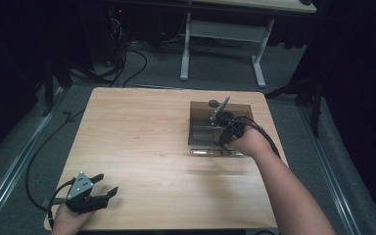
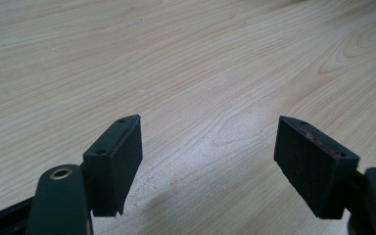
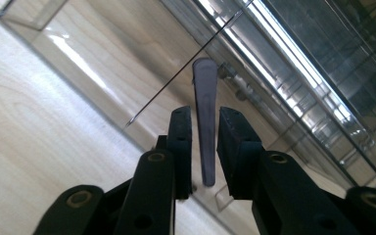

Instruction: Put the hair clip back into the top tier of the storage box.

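A wooden table (image 1: pixel 142 147) carries a clear plastic box (image 1: pixel 198 125) with dividers, standing toward its far right part. Over that box the right gripper (image 3: pixel 204 128) has a slim grey handle (image 3: pixel 204 117) standing between its jaws; the pads sit just beside it with a thin gap on either side, so it looks loosely bracketed, not pinched. The handle widens toward its far end. It is probably light, stiff and smooth, so liable to slip or tilt; a firm hold low on the narrow shank, pads flat against its broad faces, would suit best. The left gripper (image 2: pixel 210 161) rests at the table's near left corner, jaws spread wide over bare wood.
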Motion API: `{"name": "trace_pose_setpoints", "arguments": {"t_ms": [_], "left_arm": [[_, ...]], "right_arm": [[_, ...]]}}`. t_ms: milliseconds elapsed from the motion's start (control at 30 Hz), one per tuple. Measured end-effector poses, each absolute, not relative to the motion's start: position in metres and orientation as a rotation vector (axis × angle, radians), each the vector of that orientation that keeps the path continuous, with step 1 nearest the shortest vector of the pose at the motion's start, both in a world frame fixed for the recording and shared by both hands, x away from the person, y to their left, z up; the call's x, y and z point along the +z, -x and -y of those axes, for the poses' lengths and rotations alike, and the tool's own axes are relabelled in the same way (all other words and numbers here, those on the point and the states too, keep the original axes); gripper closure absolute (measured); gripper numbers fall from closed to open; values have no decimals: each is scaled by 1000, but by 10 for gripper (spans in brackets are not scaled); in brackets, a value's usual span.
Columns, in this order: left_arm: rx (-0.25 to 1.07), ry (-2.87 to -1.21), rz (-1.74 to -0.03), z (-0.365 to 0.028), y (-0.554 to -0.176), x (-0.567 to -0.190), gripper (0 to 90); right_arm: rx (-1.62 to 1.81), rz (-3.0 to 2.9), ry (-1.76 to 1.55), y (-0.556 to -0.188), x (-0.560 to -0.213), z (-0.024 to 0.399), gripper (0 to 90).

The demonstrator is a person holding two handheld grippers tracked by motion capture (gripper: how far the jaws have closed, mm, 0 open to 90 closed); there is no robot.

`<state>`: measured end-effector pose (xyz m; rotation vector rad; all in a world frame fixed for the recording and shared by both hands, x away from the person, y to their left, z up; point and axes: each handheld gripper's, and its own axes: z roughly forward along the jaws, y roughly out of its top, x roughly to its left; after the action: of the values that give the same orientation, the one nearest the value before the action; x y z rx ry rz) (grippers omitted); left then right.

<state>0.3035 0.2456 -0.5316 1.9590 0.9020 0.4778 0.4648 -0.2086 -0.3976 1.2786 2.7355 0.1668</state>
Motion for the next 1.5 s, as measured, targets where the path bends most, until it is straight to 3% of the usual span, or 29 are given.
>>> {"name": "trace_pose_setpoints", "arguments": {"t_ms": [500,933,1100,1500], "left_arm": [[485,-1955,-906,-245,-303,-532,267],[489,-1955,-907,-245,-303,-532,267],[490,-1953,-906,-244,-303,-532,267],[495,-1956,-904,-244,-302,-532,266]], "right_arm": [[195,-2724,-1301,-429,-381,220,891],[230,-2729,-1346,-411,-399,231,897],[270,-2736,-1364,-406,-409,237,871],[487,-2686,-1381,-380,-442,247,708]]}}
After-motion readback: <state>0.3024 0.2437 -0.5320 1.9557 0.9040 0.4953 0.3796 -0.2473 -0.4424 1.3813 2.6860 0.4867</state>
